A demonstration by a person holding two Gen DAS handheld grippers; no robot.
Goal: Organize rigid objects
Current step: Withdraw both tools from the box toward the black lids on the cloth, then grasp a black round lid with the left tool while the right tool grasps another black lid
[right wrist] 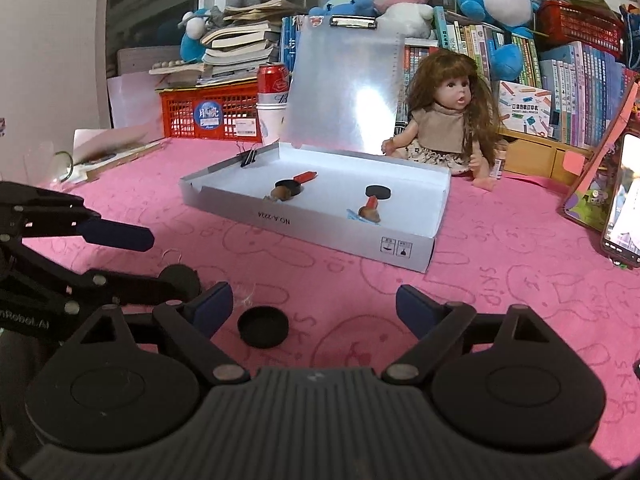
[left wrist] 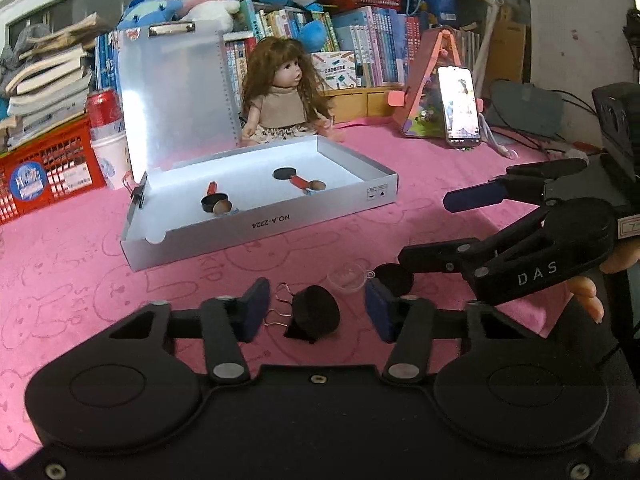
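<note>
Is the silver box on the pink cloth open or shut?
Open. The silver box has its lid raised upright at the back, and its white inside shows in both views.

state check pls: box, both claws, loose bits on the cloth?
white box: lid up, toy pans inside
left claw: open, straddling binder clip, pads not pressing
binder clip: on cloth, not gripped
right claw: open, holding nothing
black cap: on cloth, hollow side up
phone: propped up, screen lit
</note>
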